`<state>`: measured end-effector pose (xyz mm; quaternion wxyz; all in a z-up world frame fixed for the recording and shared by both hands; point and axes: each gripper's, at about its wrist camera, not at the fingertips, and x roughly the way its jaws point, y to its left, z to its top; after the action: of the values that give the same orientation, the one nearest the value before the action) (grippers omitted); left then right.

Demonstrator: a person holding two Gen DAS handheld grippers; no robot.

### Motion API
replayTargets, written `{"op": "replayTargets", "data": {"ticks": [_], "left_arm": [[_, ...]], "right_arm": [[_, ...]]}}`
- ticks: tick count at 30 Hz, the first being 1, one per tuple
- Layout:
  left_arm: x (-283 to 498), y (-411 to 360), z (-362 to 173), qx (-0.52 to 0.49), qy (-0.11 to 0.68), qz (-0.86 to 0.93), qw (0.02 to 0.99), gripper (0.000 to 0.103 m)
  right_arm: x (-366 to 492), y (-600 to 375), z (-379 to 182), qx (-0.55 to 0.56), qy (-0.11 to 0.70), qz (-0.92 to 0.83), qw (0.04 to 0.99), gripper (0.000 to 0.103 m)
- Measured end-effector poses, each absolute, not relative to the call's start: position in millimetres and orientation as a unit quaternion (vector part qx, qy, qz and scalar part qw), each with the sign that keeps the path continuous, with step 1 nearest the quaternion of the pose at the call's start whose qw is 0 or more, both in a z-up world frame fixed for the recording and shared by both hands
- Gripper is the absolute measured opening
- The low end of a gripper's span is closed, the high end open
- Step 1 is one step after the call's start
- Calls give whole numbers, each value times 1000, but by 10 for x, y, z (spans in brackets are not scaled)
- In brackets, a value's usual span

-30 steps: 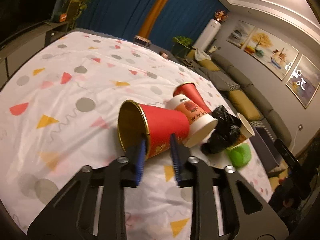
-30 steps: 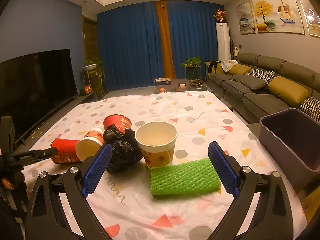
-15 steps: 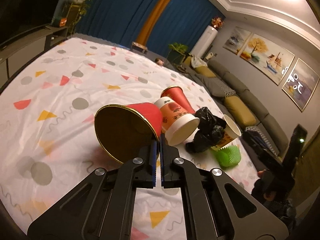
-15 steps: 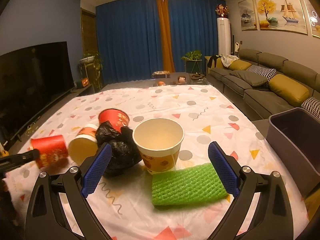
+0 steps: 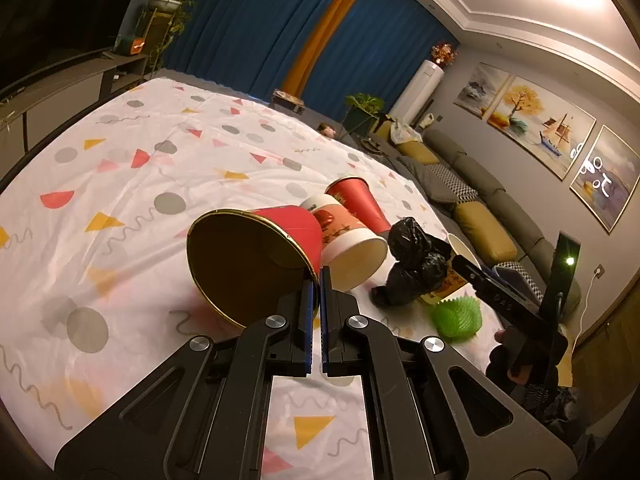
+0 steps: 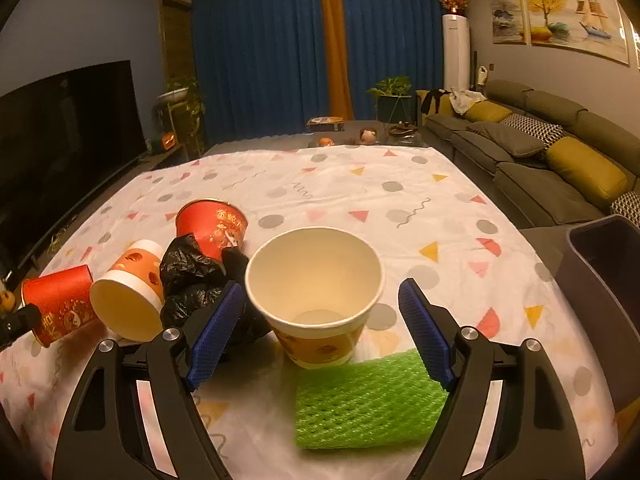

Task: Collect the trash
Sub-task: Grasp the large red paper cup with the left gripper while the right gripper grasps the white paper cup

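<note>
The red cup is pinched by its gold rim between the pads of the left gripper, which are closed right down on the thin wall, one pad inside the mouth and one outside. The right gripper stands wide, and its jaws have just been closing in; the upright paper cup sits between the pads, untouched as far as can be seen.

For the right-hand step, the pads are best brought in level on opposite sides of the paper cup, below the rim where the wall is stiffer, and closed only until the wall is gripped, since a hard squeeze would probably buckle it. The black bag, touching the paper cup on its left, should be kept out from under the left pad. The green foam net, just in front of the paper cup, need not be disturbed. The red cup's rim hold looks thin, so it should be carried without swinging.

The grey bin, right of the paper cup and off the table edge, is shown plainly only in the right wrist view, where the likely drop point can be judged. The pinch on the rim is shown only in the left wrist view; there the paper cup is mostly hidden behind the black bag.
</note>
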<state>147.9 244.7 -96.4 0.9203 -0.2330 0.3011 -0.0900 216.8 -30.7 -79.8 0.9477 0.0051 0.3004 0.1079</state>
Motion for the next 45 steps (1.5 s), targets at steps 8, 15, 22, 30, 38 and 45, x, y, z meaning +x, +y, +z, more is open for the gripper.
{"op": "replayTargets", "data": {"ticks": [8,15,22,30,38,45], "left_arm": [[1501,2410,-1003,-234,307,-91,918,2],[1504,2376,-1010,-234,308,-94,917,2],[1510,2347,-1020,-234,309,-98,916,2],[1505,2318,-1021,-233,309,-98,917,2],[1445,2319,-964,-235,298,-94,920,2],[1329,2322,-900,-235,289,-91,924,2]], "right_arm": [[2297,-286,-905,0,318,109,942,69],[2276,-347,-882,18,313,120,942,68],[2278,-379,-845,27,306,124,944,68],[2263,-430,-813,39,297,130,945,61],[2068,-619,-542,54,255,117,958,61],[1768,-786,-338,61,226,118,965,61]]}}
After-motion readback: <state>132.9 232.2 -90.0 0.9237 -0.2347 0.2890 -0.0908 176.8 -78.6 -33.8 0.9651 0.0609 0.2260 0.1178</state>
